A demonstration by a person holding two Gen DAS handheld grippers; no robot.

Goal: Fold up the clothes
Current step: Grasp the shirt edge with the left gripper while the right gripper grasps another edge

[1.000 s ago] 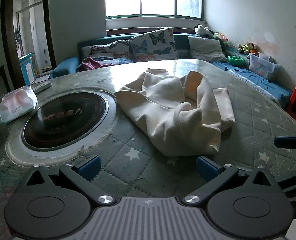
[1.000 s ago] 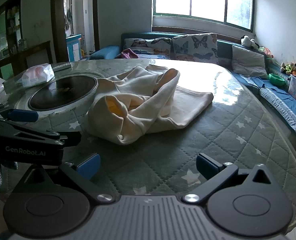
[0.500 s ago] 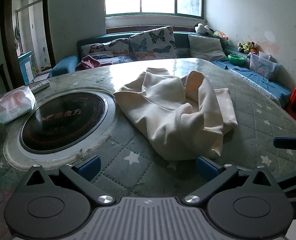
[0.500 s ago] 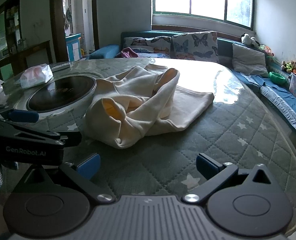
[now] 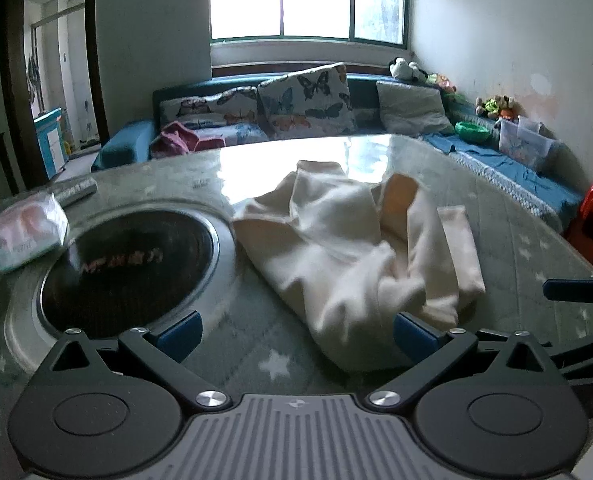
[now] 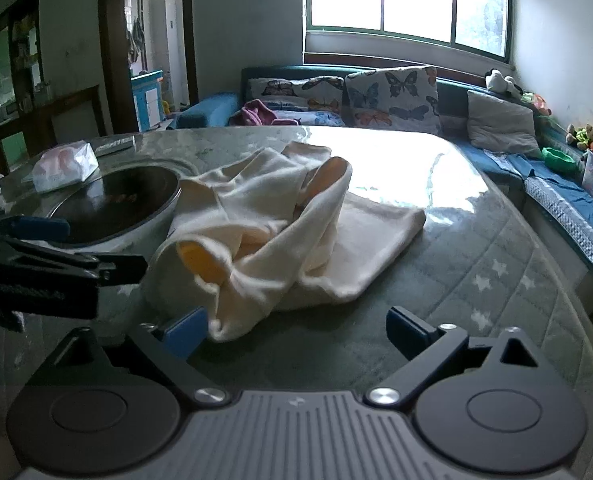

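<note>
in your left wrist view, your left tool hangs low over the tabletop with its blue fingertips spread wide and nothing between them. the cream garment lies crumpled at 12 to 1 o'clock from the tool, and its near hem reaches down beside the right fingertip, whether touching it you cannot tell. the round dark cooktop sits at 10 o'clock, just left of the garment, with a tissue pack further out at 9 to 10 o'clock. at 3 o'clock the blue tip of your right tool pokes in from the edge.

in your right wrist view, your right tool is likewise wide apart and holds nothing. the garment is heaped at 12 o'clock, and its nearest fold droops right beside the left fingertip. the cooktop is at 10 o'clock, the tissue pack beyond it. your left tool shows at 9 o'clock, close to the garment's left edge. a sofa with butterfly cushions runs behind the tabletop.
</note>
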